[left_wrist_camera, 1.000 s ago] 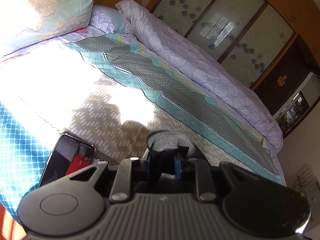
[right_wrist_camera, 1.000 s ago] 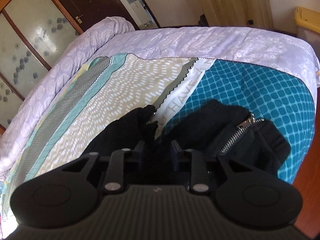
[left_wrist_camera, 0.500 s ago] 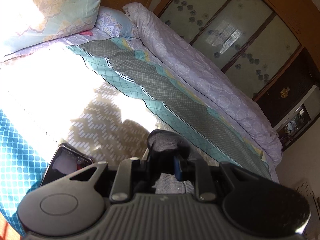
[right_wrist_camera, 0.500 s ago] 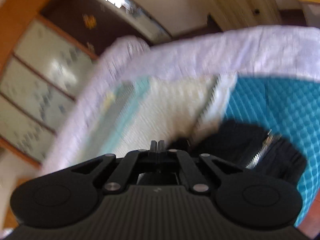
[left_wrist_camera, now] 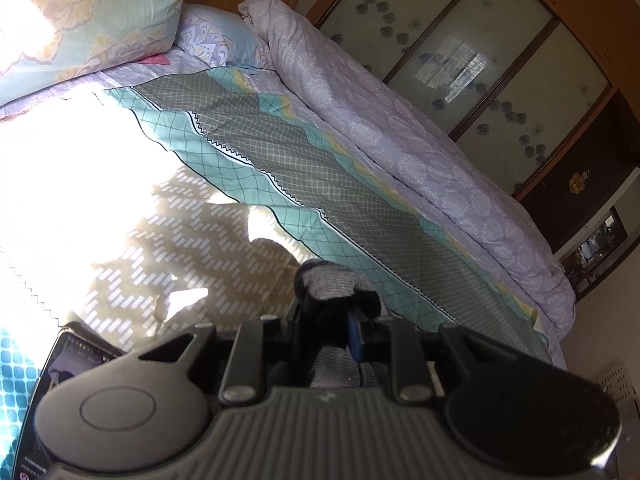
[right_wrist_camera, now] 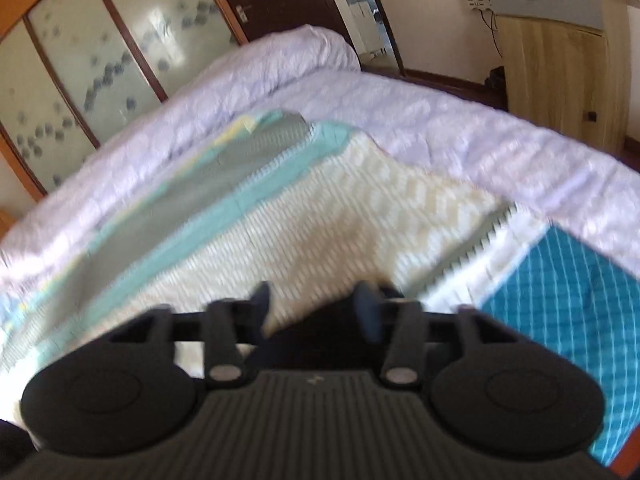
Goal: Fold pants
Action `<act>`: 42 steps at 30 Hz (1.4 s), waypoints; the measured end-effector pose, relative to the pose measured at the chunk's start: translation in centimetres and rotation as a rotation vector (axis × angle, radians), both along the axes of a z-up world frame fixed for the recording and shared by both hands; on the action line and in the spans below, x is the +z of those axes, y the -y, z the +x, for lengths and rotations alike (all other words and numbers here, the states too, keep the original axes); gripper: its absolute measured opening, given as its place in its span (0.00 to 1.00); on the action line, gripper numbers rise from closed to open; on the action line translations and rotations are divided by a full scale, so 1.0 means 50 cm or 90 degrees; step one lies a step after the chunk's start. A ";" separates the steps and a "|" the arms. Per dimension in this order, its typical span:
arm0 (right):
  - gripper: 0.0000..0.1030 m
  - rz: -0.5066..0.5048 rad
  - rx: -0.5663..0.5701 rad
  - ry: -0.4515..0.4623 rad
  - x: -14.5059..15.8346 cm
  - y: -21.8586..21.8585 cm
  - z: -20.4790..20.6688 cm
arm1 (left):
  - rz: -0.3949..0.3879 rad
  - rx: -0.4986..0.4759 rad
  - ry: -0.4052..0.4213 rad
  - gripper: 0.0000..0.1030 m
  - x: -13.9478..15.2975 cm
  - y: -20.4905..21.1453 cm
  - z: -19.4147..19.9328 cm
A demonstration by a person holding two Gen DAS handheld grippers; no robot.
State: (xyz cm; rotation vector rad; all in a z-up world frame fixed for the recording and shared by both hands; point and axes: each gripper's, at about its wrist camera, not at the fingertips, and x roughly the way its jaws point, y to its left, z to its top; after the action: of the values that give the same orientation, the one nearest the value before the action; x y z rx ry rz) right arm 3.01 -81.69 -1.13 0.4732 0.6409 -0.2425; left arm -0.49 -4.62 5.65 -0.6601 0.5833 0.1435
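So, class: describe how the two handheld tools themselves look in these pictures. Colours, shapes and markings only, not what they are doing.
Both look alike. The left matte black plastic tool has a ribbed body, two round discs at the sides, silver pivot pins on angular linkage arms, and a blue pad on one finger. The right matte black plastic tool shows the same ribbed body, discs, pins and a small pale logo. No cables or sleeves show.

The left gripper (left_wrist_camera: 338,316) has its fingers (left_wrist_camera: 355,338) closed on a bunched fold of grey knit pants fabric (left_wrist_camera: 332,284) above the patchwork-quilted bed (left_wrist_camera: 280,152). A black smartphone (left_wrist_camera: 52,376) lies near the bed's near edge, and a rolled lilac duvet (left_wrist_camera: 400,148) runs along the far edge.
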 end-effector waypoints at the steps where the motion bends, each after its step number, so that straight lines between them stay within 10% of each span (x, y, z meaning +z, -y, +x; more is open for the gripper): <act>1: 0.59 -0.008 -0.002 -0.016 -0.019 -0.005 0.000 | 0.002 0.000 -0.003 0.19 -0.001 -0.003 0.000; 3: 0.52 -0.006 0.006 -0.046 -0.048 -0.007 0.012 | 0.005 0.000 -0.003 0.19 0.000 -0.007 -0.003; 5: 0.04 -0.042 0.031 -0.073 -0.049 -0.019 0.037 | 0.006 0.001 -0.002 0.19 0.001 -0.009 -0.006; 12: 0.03 0.010 -0.041 0.060 0.094 0.063 0.139 | 0.000 0.008 -0.003 0.19 -0.001 -0.008 0.041; 18: 0.05 0.012 -0.127 0.081 0.120 0.074 0.406 | 0.009 0.019 -0.013 0.21 -0.054 0.021 0.211; 21: 0.58 -0.072 -0.164 -0.007 0.074 0.049 0.492 | 0.067 0.021 -0.083 0.25 -0.122 0.048 0.307; 27: 0.52 0.004 -0.070 0.004 -0.014 0.041 0.415 | 0.086 0.014 -0.103 0.33 -0.174 0.057 0.314; 36: 0.54 0.089 -0.125 -0.011 -0.048 0.057 0.421 | 0.103 -0.009 -0.101 0.25 -0.162 0.056 0.313; 38: 0.39 0.097 -0.101 -0.057 -0.061 0.048 0.462 | 0.123 -0.012 -0.103 0.21 -0.170 0.064 0.317; 39: 0.13 0.088 -0.102 -0.053 -0.052 0.044 0.470 | 0.133 -0.011 -0.101 0.20 -0.170 0.068 0.316; 42: 0.12 0.129 -0.166 0.113 -0.002 0.082 0.443 | 0.134 -0.001 -0.085 0.19 -0.159 0.068 0.303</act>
State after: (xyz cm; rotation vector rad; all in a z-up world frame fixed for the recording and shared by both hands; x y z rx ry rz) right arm 25.18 -85.79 -1.22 0.7656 0.4306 -0.3794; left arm 14.67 -8.01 -2.29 -0.4480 0.6863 0.2453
